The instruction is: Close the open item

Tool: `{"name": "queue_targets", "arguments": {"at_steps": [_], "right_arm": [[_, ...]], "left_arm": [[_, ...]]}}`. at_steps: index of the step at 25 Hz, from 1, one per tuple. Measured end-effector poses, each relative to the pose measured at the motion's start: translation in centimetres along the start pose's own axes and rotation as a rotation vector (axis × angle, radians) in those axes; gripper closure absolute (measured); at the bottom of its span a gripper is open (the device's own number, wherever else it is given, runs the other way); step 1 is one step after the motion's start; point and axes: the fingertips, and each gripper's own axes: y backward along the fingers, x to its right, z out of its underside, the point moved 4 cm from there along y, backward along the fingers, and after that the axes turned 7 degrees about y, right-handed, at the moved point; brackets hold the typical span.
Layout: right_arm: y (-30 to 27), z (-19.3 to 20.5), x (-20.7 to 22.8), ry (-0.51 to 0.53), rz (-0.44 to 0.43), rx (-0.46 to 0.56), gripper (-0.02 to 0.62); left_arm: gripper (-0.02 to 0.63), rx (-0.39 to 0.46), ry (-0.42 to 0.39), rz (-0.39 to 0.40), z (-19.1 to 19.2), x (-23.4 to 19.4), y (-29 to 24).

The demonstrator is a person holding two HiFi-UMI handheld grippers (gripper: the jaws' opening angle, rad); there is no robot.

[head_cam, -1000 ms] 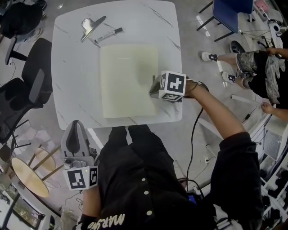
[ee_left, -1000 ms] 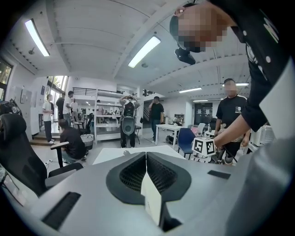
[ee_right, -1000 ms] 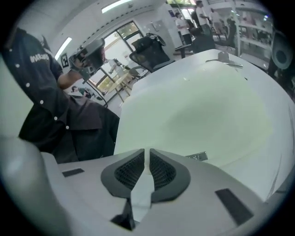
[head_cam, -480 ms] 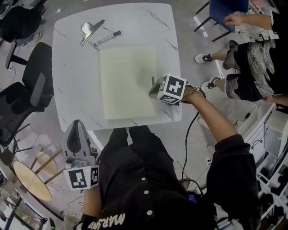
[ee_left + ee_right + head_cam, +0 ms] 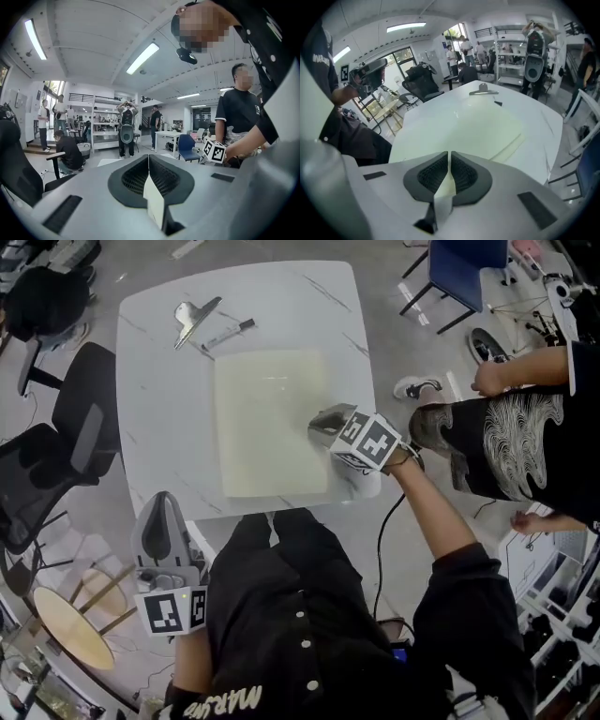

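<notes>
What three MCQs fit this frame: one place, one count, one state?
1. The marker pen lies: A on the office chair; B on the table beside the metal clip; C on the floor.
2. Loose things on the table besides the cream folder: A none; B two; C five.
3. The cream folder is: A closed and flat; B spread open; C standing upright.
B: pen and clip lie together near the table's far left corner.
B: only the clip and the pen lie there.
A: its cover lies flat, with no pages showing.
</notes>
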Motion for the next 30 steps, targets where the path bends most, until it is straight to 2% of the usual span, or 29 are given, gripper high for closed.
{"name": "queue_targets", "arguments": {"at_steps": [3,8,10,15,26,28,30], "right_arm": [[-0.8,-0.8,0.4,0.044,0.108,-0.001,0.554],[-2.6,1.2,-0.4,0.264,0.273,-0.132,0.554],[-2.6,1.4,-0.3,0.271,0.303,-0.127,0.554],[-2.4,2.0,0.3,0.129,0.294,-0.067,0.551],[-2.1,3.3,2.3,-0.331,0.177,0.161,0.555],[-1.7,3.2,2.3,-0.351,0.182,0.18,0.555],[-1.3,3.1,2.0,-0.325,0.215,0.175,0.555]], "left_arm": [[0.588,-0.001,-0.001,0.005,0.0,0.0,0.1],[0.588,-0.001,0.0,0.009,-0.1,0.1,0.2],[0.588,-0.005,0.002,0.006,0.0,-0.1,0.2],[0.588,-0.021,0.002,0.007,0.3,-0.4,0.0],[0.588,-0.022,-0.013,0.042,-0.2,0.1,-1.3],[0.588,-0.017,-0.014,0.049,-0.4,0.1,-1.5],[0.588,-0.012,-0.014,0.055,-0.6,0.1,-1.6]]}}
